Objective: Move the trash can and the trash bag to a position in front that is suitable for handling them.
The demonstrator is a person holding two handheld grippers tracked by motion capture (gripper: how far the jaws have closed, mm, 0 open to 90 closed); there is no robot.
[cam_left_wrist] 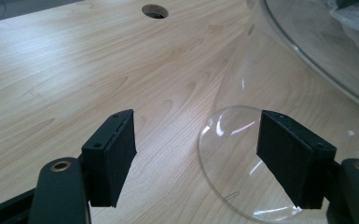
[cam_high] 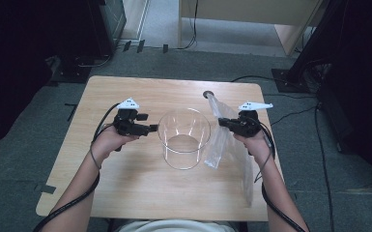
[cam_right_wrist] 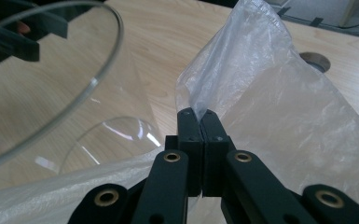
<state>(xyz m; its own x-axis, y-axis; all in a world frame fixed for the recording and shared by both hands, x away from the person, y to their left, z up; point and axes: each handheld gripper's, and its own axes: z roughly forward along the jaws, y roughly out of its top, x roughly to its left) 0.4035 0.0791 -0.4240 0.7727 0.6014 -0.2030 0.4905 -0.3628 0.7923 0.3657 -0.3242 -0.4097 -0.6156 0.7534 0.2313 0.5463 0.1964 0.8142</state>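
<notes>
Plastic bag (cam_high: 221,140) hangs just right of the glass bowl (cam_high: 184,137) in the table's (cam_high: 135,188) middle. My right gripper (cam_right_wrist: 199,114) pinches its top edge tight. It looks thin, floppy, light and slippery, so the edge is best. My left gripper (cam_left_wrist: 193,158) is wide open, holding nothing, beside the bowl.

A light wooden table (cam_high: 140,193) with a cable hole (cam_high: 208,94) is standing on grey carpet (cam_high: 24,164). Black cables (cam_high: 294,113) are trailing across the floor; pale wooden furniture (cam_high: 290,29) is standing behind, dark equipment (cam_high: 101,24) flanking.
</notes>
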